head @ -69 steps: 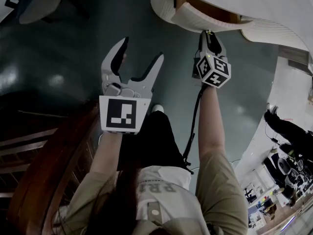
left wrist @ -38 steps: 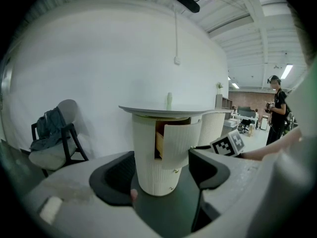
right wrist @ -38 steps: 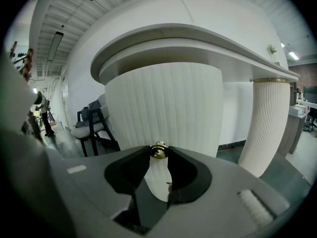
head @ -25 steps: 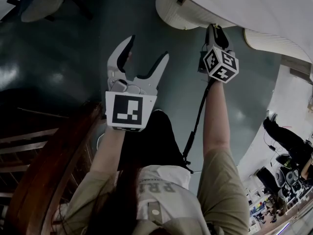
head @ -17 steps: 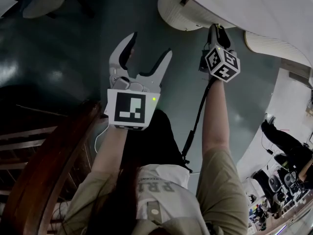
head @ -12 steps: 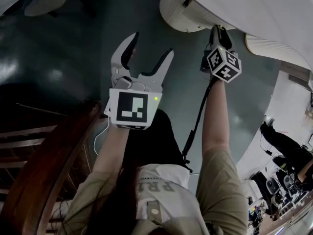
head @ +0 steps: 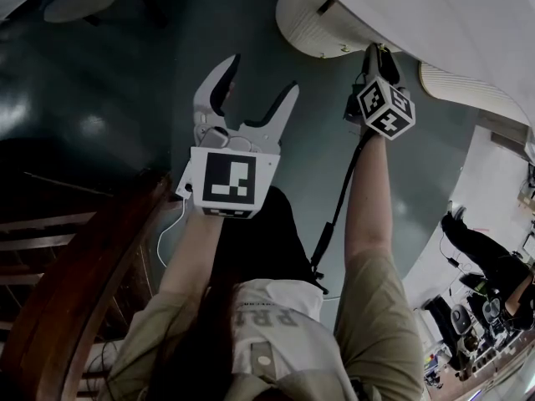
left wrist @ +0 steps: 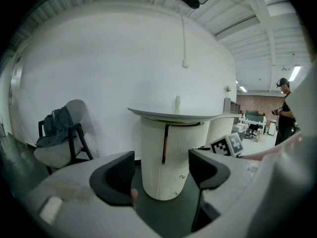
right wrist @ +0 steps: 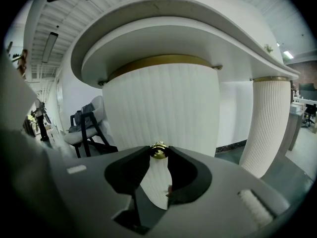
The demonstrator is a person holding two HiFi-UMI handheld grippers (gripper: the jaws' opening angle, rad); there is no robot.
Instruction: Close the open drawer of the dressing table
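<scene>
The white dressing table has a ribbed round drawer front with a small gold knob. My right gripper is shut on that knob, its black tips pinching it from both sides. In the head view the right gripper reaches up against the ribbed front under the tabletop, and no wooden drawer inside shows. My left gripper hangs open over the dark floor to the left, holding nothing. In the left gripper view the ribbed drum stands ahead between the open left gripper's jaws, well apart from them.
A dark chair with clothes on it stands left of the table by the white wall. A second ribbed table leg is at the right. Brown wooden furniture lies close at my left. A person stands far off at the right.
The drawer, open with its wooden inside showing in the earliest frame, has slid into the table with my right gripper on its knob. Over the last second both grippers barely shifted.
</scene>
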